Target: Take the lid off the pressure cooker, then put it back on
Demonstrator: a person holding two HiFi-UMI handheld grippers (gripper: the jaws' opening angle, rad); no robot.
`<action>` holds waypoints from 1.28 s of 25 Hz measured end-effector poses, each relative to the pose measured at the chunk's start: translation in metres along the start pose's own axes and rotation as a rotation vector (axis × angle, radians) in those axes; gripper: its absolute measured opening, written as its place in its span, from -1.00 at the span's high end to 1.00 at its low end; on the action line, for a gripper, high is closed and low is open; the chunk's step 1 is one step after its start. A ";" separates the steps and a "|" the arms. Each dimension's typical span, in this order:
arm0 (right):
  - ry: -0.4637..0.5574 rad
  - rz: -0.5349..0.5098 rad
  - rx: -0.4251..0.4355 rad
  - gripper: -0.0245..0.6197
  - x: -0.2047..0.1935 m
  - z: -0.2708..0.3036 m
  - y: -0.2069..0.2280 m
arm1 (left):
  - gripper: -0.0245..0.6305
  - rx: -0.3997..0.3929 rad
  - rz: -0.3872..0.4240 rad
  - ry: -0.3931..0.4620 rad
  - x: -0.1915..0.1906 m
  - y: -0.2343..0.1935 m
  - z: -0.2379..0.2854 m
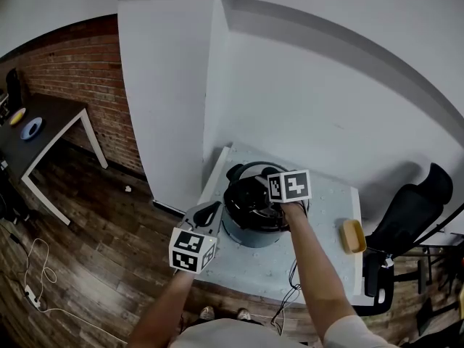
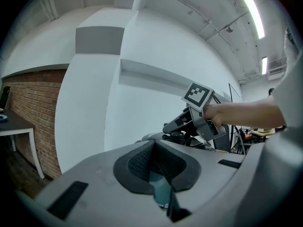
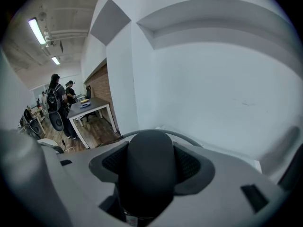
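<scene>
The pressure cooker [image 1: 250, 230] stands on a white table [image 1: 319, 263], its black lid [image 1: 250, 193] on top. My right gripper [image 1: 279, 203] reaches over the lid from the right. In the right gripper view my right gripper [image 3: 149, 157] is shut on the lid's black handle [image 3: 150, 174], with the lid's rim [image 3: 189, 138] curving behind it. My left gripper [image 1: 209, 212] hovers at the cooker's left side, not touching it. In the left gripper view the left gripper [image 2: 154, 167] has its jaws together with nothing held, and the right gripper [image 2: 173, 126] shows ahead above the lid.
A yellow object [image 1: 353, 235] lies near the table's right edge. A black office chair [image 1: 413, 209] stands to the right. White walls rise close behind the table. A dark desk [image 1: 43, 122] with a blue plate [image 1: 31, 128] stands far left; cables [image 1: 36, 281] lie on the wooden floor.
</scene>
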State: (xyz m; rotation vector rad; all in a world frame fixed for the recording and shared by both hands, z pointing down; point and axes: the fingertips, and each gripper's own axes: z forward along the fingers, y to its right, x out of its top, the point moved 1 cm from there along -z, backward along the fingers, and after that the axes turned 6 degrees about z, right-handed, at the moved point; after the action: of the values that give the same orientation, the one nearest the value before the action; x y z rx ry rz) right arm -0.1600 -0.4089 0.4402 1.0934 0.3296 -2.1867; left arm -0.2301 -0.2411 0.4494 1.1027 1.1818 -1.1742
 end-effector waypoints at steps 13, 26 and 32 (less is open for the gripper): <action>-0.020 -0.122 0.168 0.04 -0.002 0.000 -0.007 | 0.89 0.067 0.006 -0.020 -0.002 0.000 -0.005; -0.047 -0.266 0.364 0.04 -0.005 -0.001 -0.016 | 0.89 0.139 0.026 -0.027 0.005 0.011 -0.005; -0.044 -0.267 0.366 0.03 -0.004 0.000 -0.017 | 0.89 0.163 0.029 -0.023 0.009 0.015 -0.006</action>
State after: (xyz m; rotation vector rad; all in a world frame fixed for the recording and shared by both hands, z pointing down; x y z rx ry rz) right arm -0.1697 -0.3947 0.4425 1.2509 0.0553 -2.5759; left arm -0.2157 -0.2345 0.4401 1.2211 1.0637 -1.2745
